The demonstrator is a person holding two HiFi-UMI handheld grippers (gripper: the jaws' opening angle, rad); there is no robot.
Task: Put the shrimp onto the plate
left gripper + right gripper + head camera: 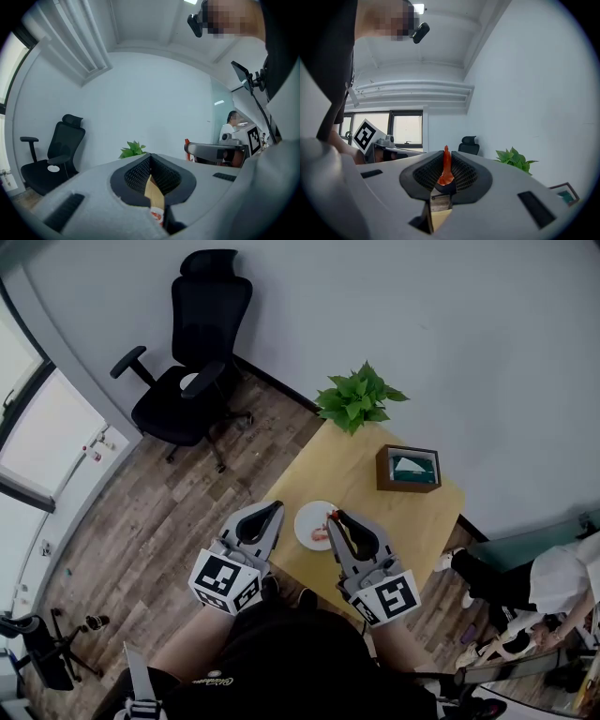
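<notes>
Shrimp: we see it pinched between the jaws of the right gripper, its thin end poking up past the tips.
Place: in the head view it hangs at the right rim of the plate, not over the middle.
Right gripper: closed on the shrimp, tips tilted down toward the plate.
Plate: it lies near the left edge of the table, toward the near corner; one orange piece already lies on it, which we take for another shrimp.
Left gripper: jaws together, nothing between them, just beside the plate's left rim.
Risk, drop: letting go here could, we judge, land the shrimp on the rim or the table, since it hangs off-centre.
Risk, grip: the hold is on a narrow part, so a tilt may let it slide out early.
Risk, plate: with both grippers close and the plate near the edge, a nudge could push it off the table.
Risk, sticking: the shrimp might cling to one ribbed pad when the jaws part.
</notes>
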